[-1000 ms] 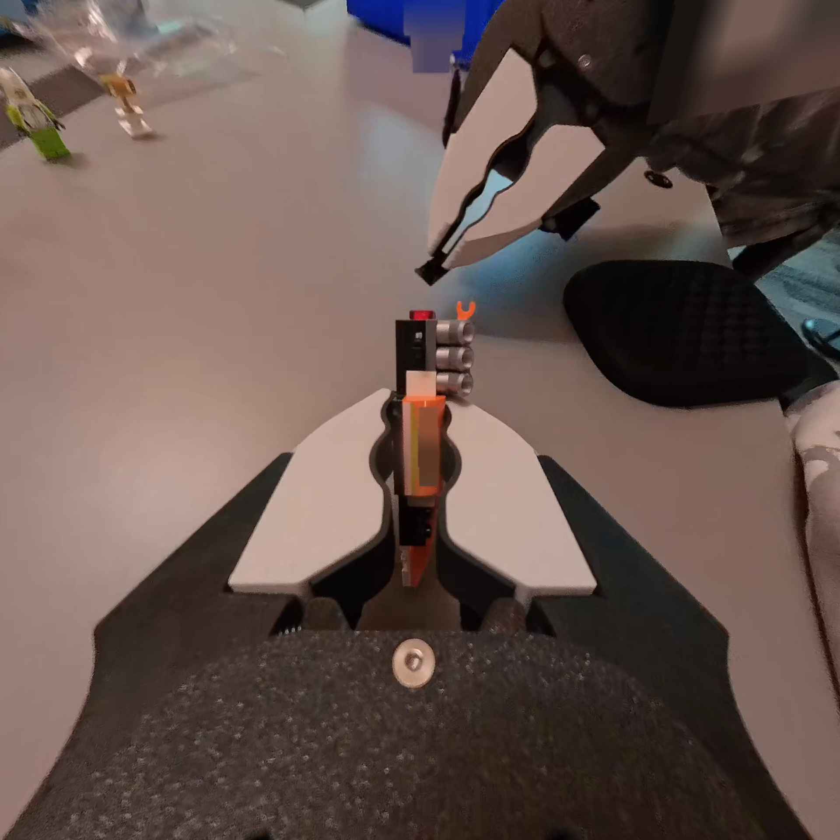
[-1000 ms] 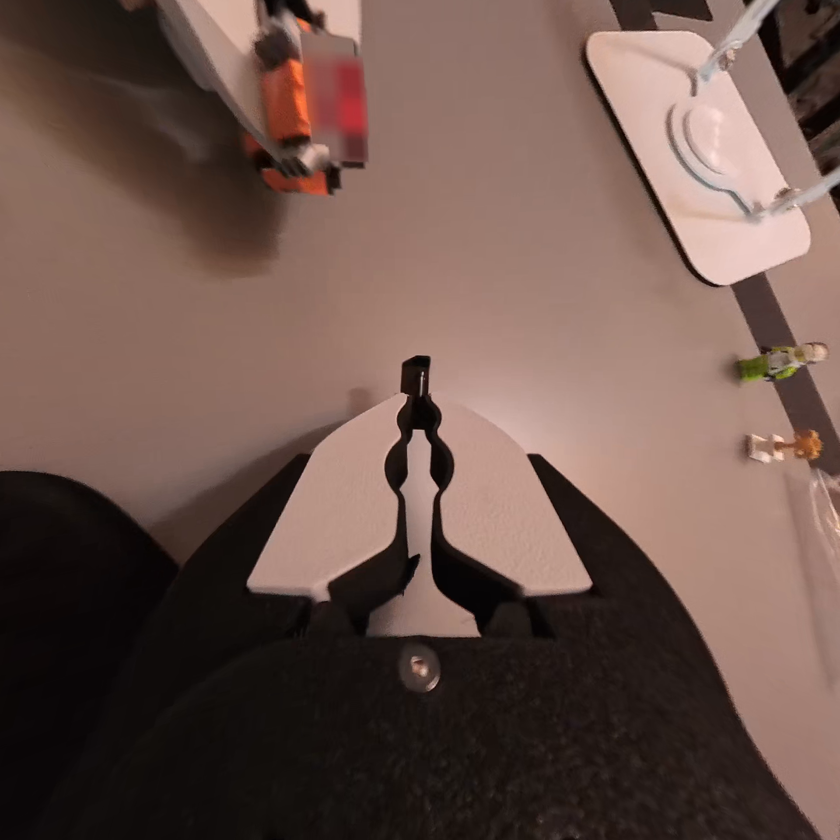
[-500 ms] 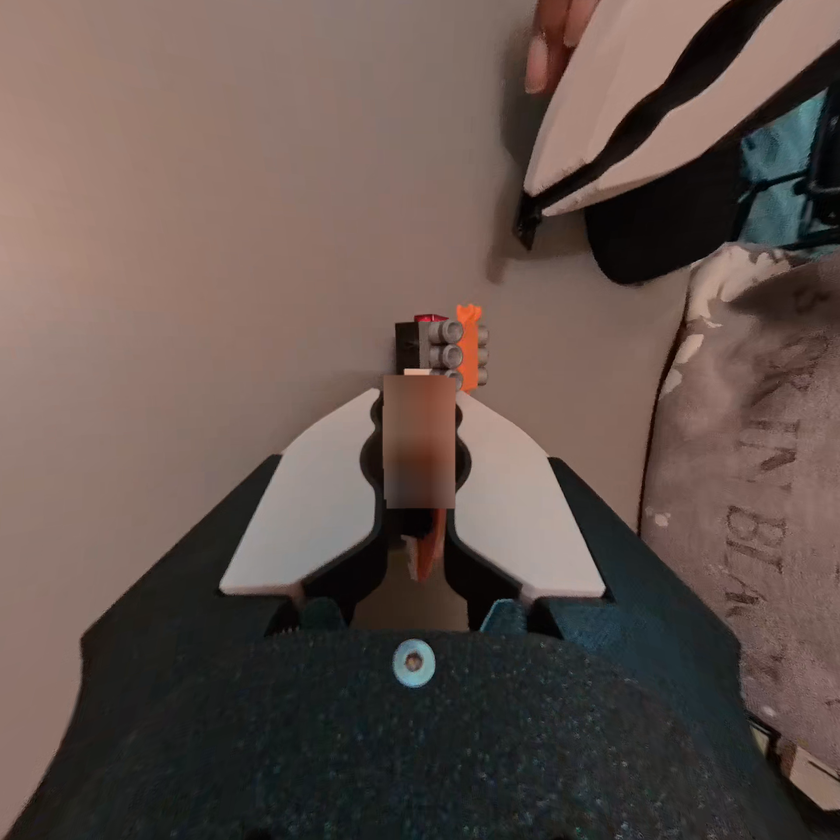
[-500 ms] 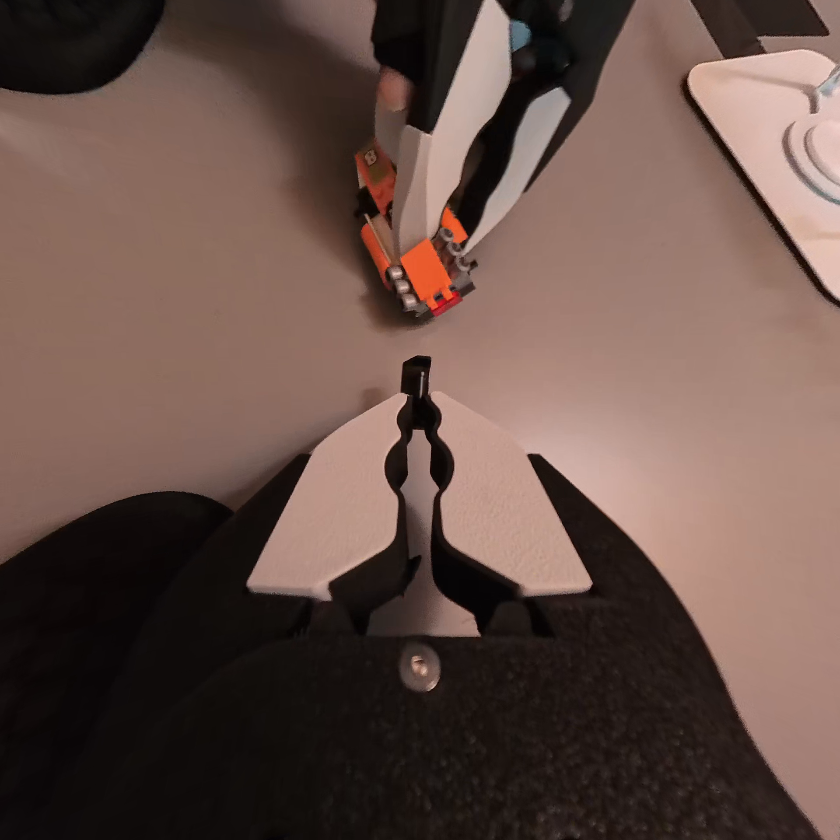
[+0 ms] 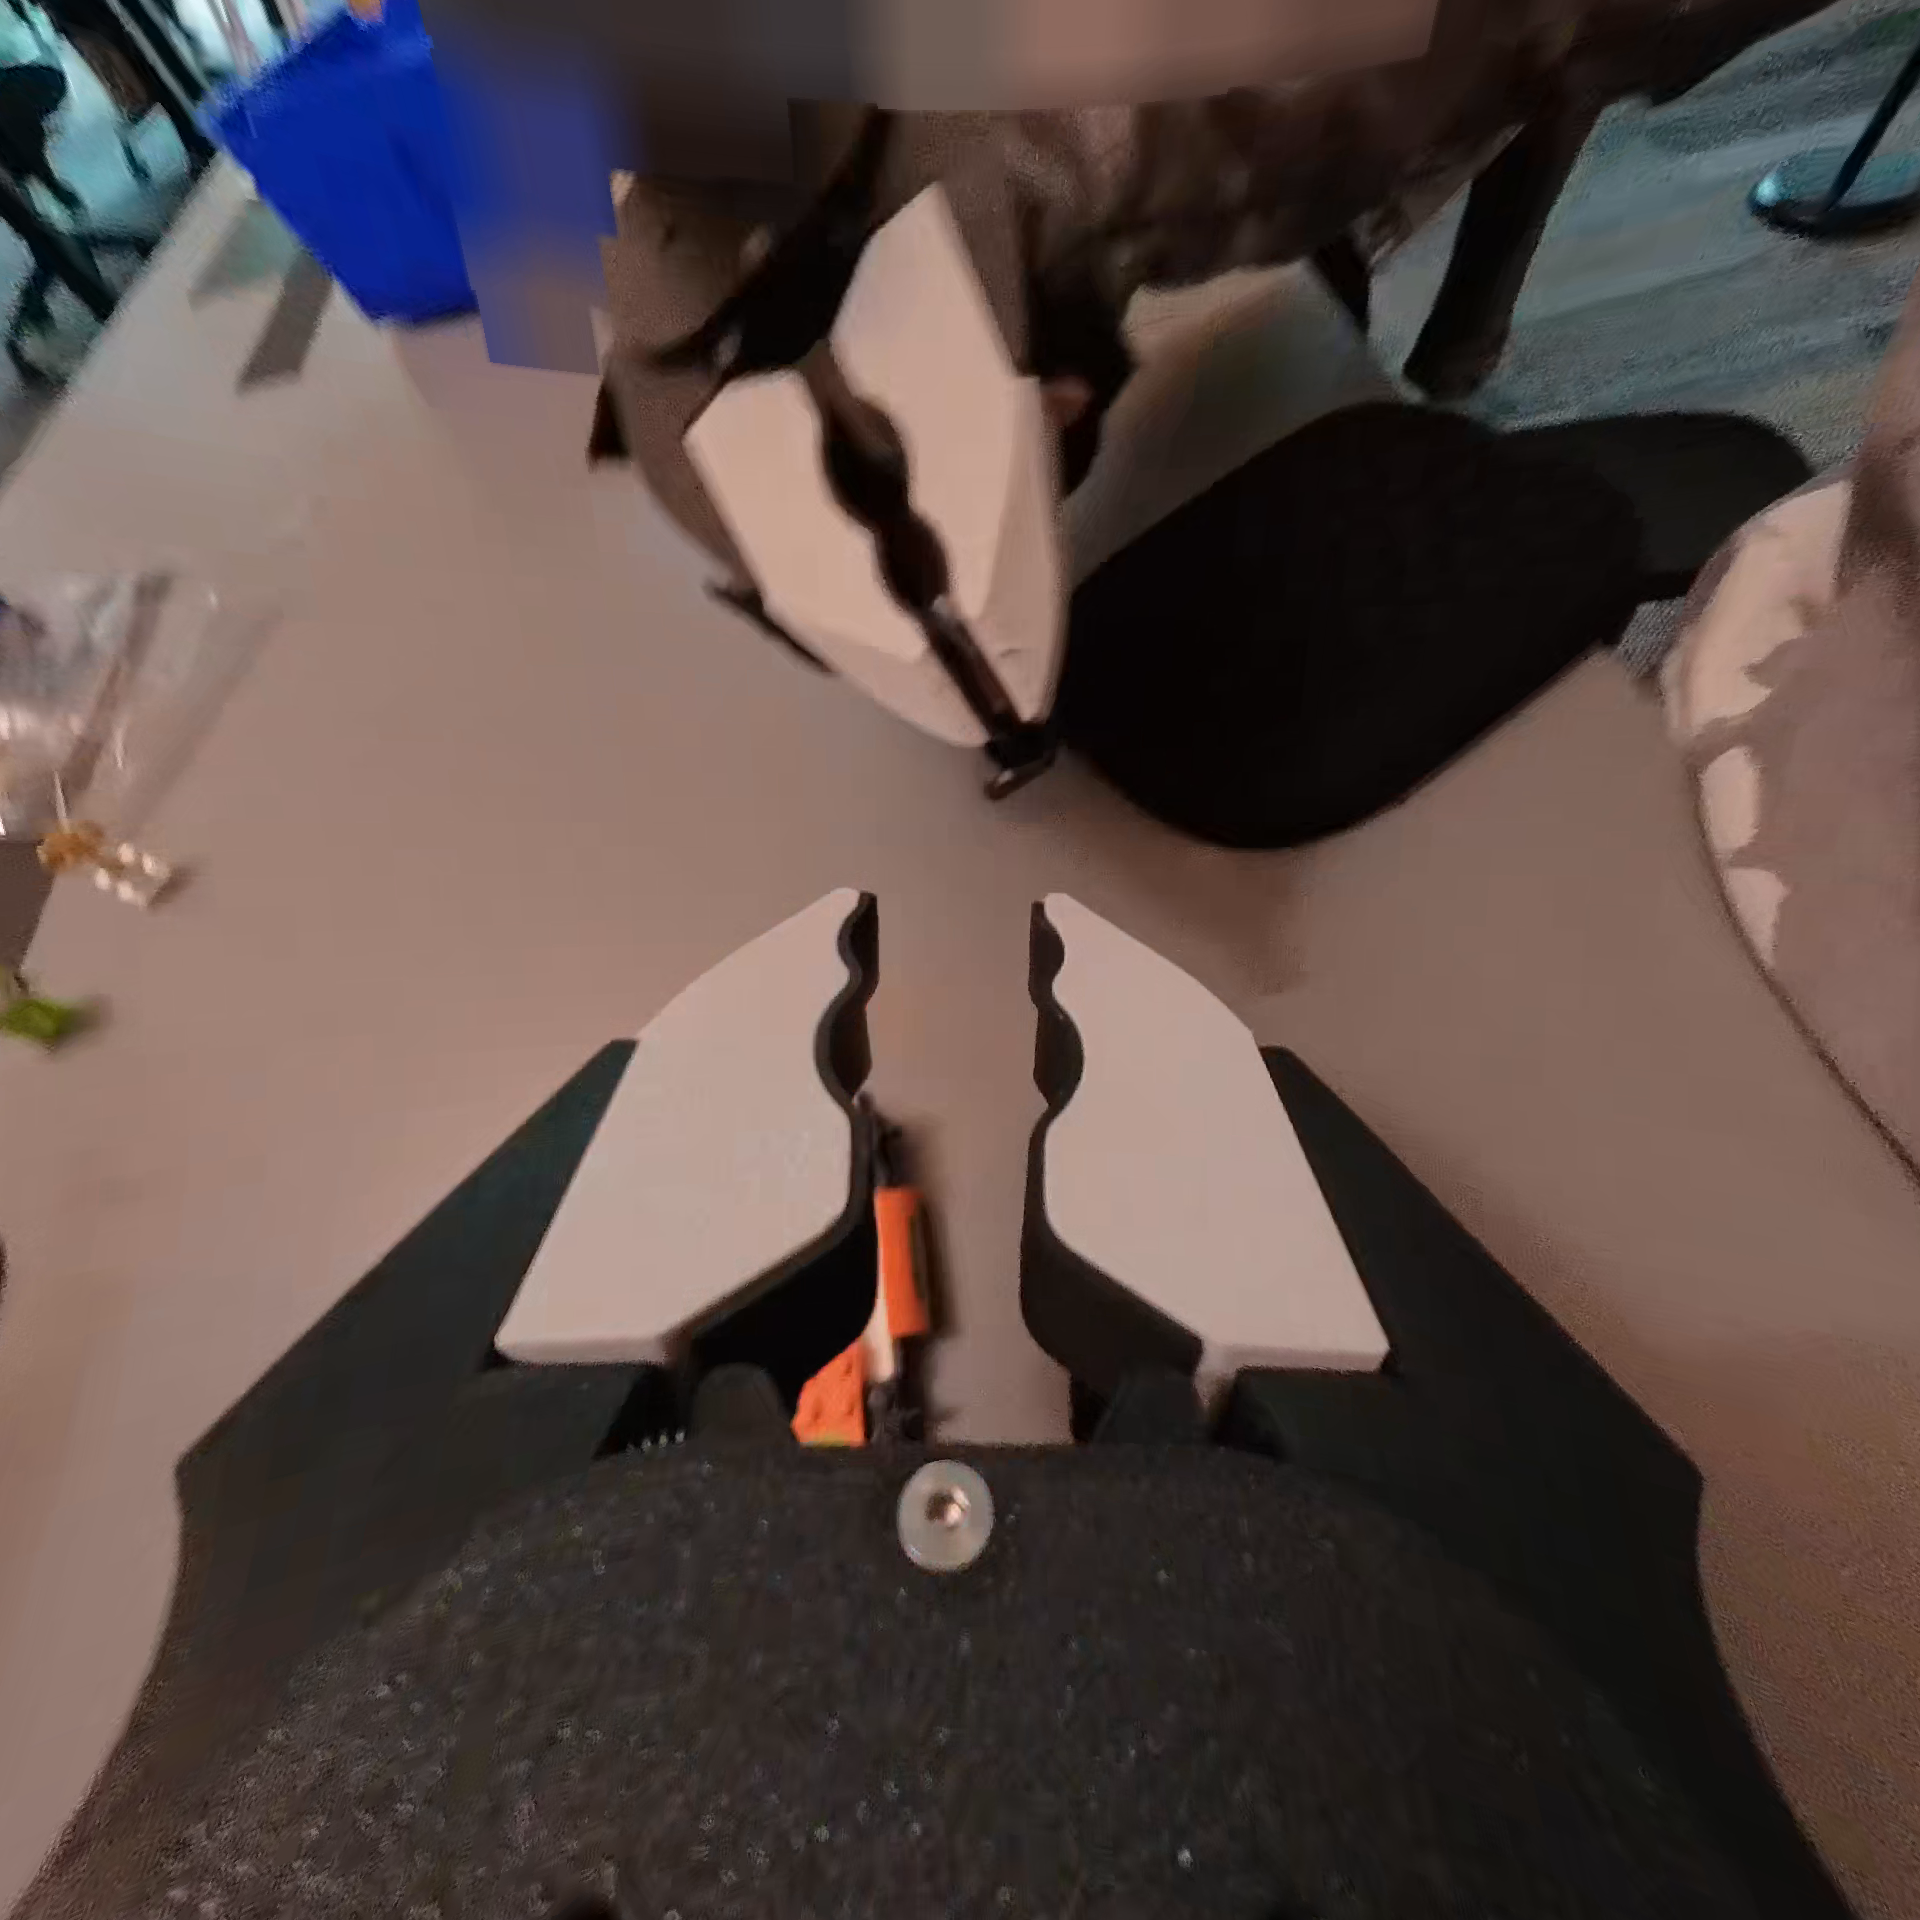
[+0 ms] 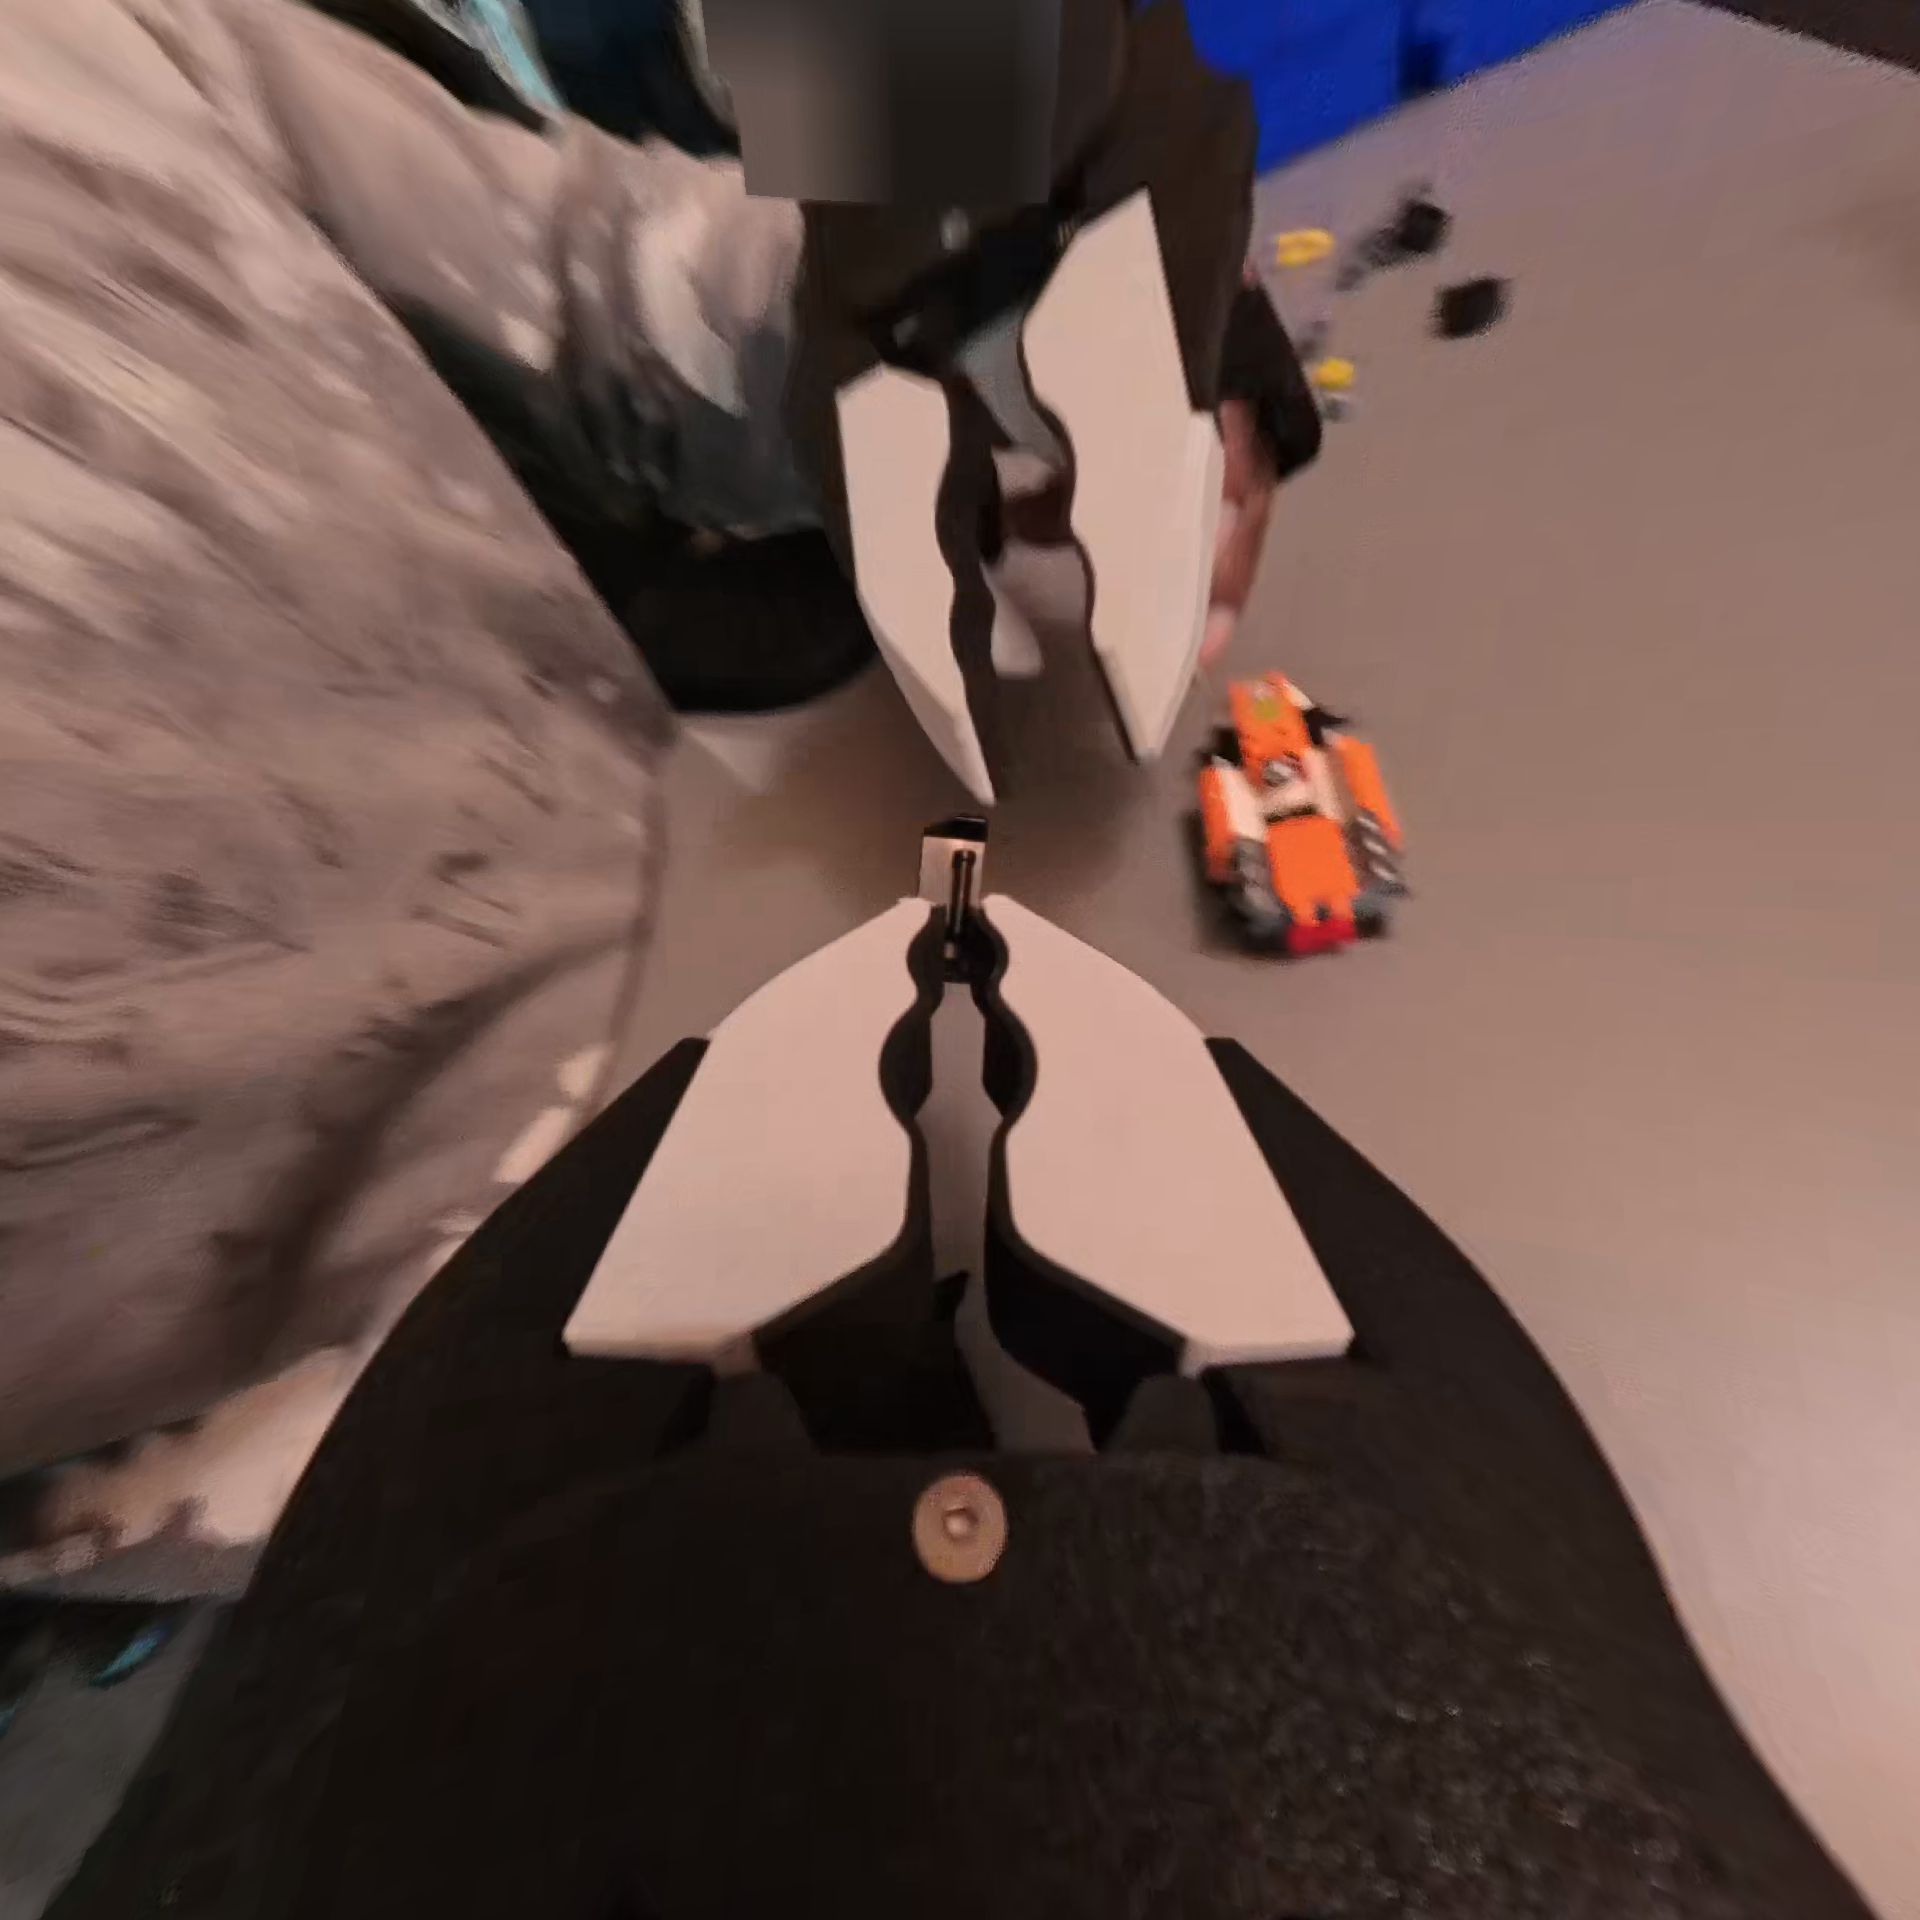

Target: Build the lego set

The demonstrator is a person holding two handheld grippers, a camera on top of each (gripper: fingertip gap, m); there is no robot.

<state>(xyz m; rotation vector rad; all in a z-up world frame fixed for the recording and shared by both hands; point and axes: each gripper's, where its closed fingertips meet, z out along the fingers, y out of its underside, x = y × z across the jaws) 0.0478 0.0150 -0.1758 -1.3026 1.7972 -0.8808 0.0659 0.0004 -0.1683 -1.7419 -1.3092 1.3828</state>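
My left gripper [image 5: 951, 914] is open, with bare table between its fingertips. The orange lego vehicle [image 6: 1299, 821] lies on the table, free of both grippers. In the left wrist view a strip of the vehicle [image 5: 896, 1273] shows low down in the gap by the left finger's base. My right gripper [image 6: 956, 904] is shut on a small black piece [image 6: 956, 829] that sticks out past its tips. The left gripper [image 6: 1062, 769] shows open just beyond that piece. The right gripper [image 5: 1013, 727] with the black piece [image 5: 1023, 764] also shows in the left wrist view, pointing down towards the table.
A black pad [image 5: 1351, 623] lies beyond the grippers. A blue bin [image 5: 353, 177] stands at the back. Two minifigures [image 5: 104, 862] and a clear bag [image 5: 83, 665] are at the left. Loose black and yellow pieces [image 6: 1455, 301] lie far off. A grey sleeve [image 6: 260, 623] fills the left. My two grippers' fingertips are within a few centimetres of each other.
My left gripper has opened and let go of the orange vehicle, which now lies on the table. It has drawn back and up. The right gripper still grips the black piece and has swung round.
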